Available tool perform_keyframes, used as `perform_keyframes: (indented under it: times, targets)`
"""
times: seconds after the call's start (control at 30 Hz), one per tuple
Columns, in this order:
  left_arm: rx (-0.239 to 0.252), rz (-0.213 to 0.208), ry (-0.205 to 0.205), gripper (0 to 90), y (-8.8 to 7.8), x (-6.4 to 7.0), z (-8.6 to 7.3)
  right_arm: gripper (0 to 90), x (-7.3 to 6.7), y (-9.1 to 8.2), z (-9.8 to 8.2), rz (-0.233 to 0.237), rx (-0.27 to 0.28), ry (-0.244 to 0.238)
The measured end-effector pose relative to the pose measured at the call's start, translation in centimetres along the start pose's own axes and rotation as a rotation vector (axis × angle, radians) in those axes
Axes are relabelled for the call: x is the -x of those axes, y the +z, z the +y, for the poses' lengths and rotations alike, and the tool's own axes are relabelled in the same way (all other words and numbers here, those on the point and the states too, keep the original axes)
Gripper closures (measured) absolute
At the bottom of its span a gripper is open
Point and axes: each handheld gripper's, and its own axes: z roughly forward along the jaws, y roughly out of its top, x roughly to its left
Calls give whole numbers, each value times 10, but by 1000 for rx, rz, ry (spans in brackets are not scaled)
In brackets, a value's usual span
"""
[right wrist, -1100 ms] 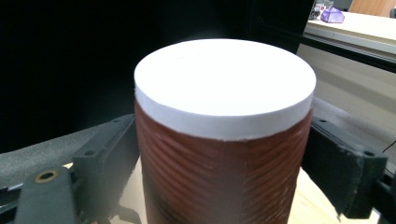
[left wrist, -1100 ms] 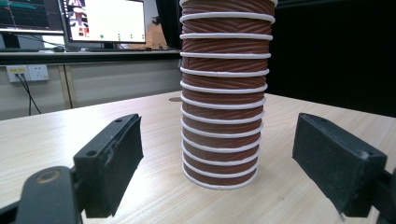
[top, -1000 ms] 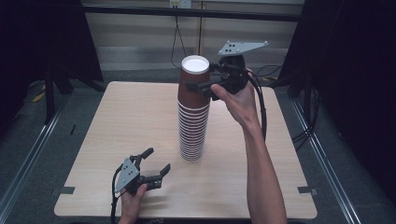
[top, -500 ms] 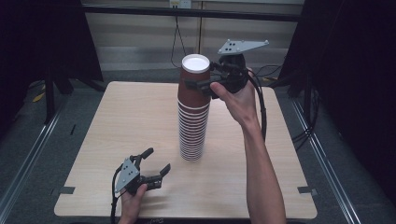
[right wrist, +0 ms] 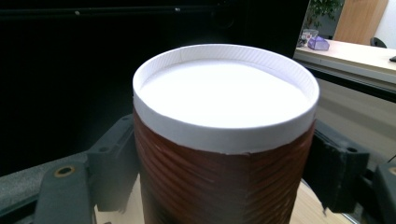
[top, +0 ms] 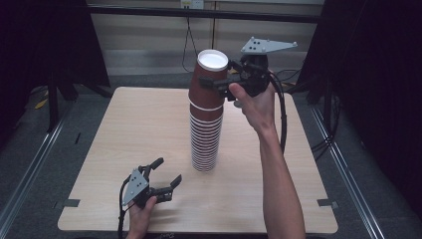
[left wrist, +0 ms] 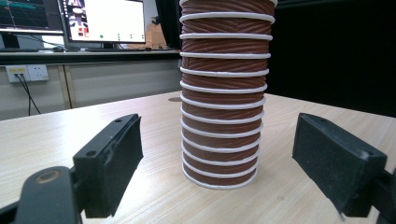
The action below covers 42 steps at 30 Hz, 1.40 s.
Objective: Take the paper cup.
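Here the top cup is being clamped by the right claw just under its white base (the cups are upside down), seemingly for lifting off the stack mid-table. The left claw, jaws apart despite nothing held, is being rested aside, near the table's front edge.

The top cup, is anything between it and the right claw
No. The right claw already has its jaws on either side of the top cup of the stack of cups, pads against its ribbed wall, with nothing visible between them.
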Motion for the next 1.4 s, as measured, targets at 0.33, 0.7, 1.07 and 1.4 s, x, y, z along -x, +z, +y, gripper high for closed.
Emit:
perform_keyframes:
  times: [0.33, 0.7, 1.07, 1.4]
  targets:
    - [0, -1, 1, 157, 0, 0, 0, 214, -2, -8, 4, 1, 54, 1]
    - [-1, -4, 2, 157, 0, 0, 0, 216, -4, -22, 11, -12, 157, 4]
    - [-1, -5, 2, 157, 0, 0, 0, 218, -6, -32, 11, -19, 209, 6]
    - [-1, -6, 7, 157, 0, -1, 0, 218, -5, -42, 10, -17, 274, 6]
